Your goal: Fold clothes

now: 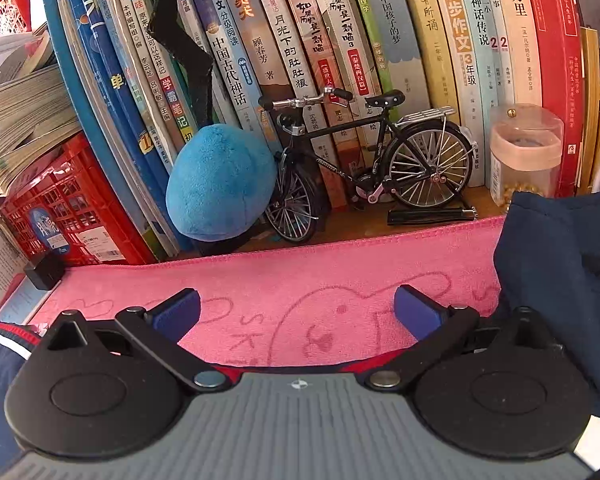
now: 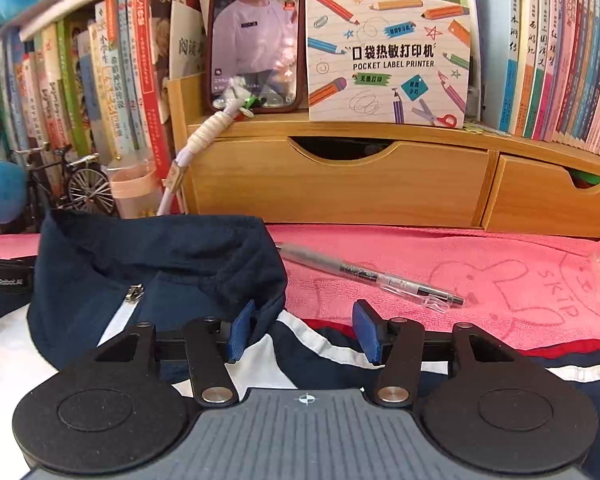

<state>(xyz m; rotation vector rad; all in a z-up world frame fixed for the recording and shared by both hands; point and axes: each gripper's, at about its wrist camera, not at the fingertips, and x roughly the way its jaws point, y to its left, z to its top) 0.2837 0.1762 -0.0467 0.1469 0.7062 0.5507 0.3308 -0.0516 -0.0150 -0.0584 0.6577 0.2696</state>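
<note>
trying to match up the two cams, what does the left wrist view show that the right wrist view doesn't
Only the left wrist view: the red crate and the left gripper, jaws open over bare towel. Only the right wrist view: the pen, the phone, the wooden drawers and the right gripper, jaws open. Both: the pink towel, navy jacket, toy bicycle.

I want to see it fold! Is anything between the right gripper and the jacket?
No. The right gripper is open right over the jacket, its collar by one pad. A pen lies beside the collar on the pink towel, where folded cloth could land.
</note>
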